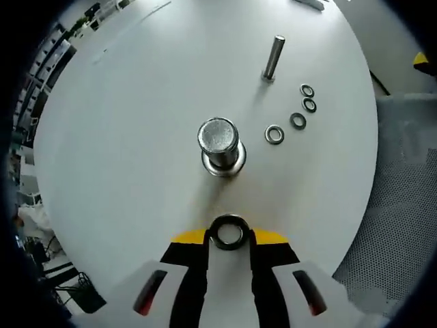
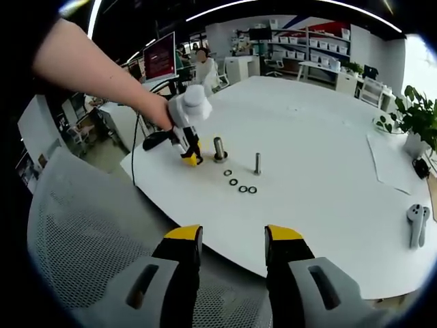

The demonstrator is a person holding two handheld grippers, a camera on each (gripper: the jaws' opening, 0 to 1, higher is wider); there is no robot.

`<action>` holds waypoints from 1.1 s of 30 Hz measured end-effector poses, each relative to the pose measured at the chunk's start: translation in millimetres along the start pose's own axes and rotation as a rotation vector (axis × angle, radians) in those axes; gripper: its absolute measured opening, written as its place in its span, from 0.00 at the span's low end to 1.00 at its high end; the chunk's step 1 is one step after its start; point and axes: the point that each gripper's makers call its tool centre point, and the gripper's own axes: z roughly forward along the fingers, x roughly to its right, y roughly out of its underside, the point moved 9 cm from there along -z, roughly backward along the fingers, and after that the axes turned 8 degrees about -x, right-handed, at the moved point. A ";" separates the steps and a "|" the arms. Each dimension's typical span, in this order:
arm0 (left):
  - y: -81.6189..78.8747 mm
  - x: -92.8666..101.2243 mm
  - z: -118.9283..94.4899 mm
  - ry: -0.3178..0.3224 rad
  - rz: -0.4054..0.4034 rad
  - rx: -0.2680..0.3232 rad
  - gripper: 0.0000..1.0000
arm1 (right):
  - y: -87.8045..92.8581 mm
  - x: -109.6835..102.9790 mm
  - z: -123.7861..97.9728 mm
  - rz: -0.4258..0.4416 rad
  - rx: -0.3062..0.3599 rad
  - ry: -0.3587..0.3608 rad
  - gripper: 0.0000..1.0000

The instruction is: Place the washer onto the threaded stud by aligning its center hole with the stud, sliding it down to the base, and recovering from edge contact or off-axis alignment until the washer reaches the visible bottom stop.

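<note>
- A dark washer (image 1: 229,233) is gripped between the yellow-tipped fingers of the left gripper (image 1: 229,237).
- Just beyond the fingers, the thick threaded stud (image 1: 220,145) stands upright on the white desk (image 1: 123,137).
- Farther out, four loose washers (image 1: 298,120) and a thin stud (image 1: 274,58) are seen.
- The right gripper (image 2: 232,239) is held open, well apart from them.

A broad white round table (image 1: 123,137) carries two upright studs, the thick one (image 1: 220,145) nearer, a slim one (image 1: 273,58) farther. Four loose washers (image 1: 298,121) lie between and to the right.
</note>
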 end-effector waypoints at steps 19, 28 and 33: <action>1.0 -1.7 3.5 -0.003 -0.105 -0.009 0.21 | -0.9 -1.2 -1.0 -0.004 0.009 -0.004 0.39; 2.8 4.9 1.6 -0.006 -0.147 0.003 0.20 | -1.2 -1.1 -1.3 -0.003 0.012 -0.004 0.38; 3.6 5.4 1.9 -0.001 -0.164 0.027 0.20 | -1.1 0.0 -1.9 0.001 0.016 0.002 0.38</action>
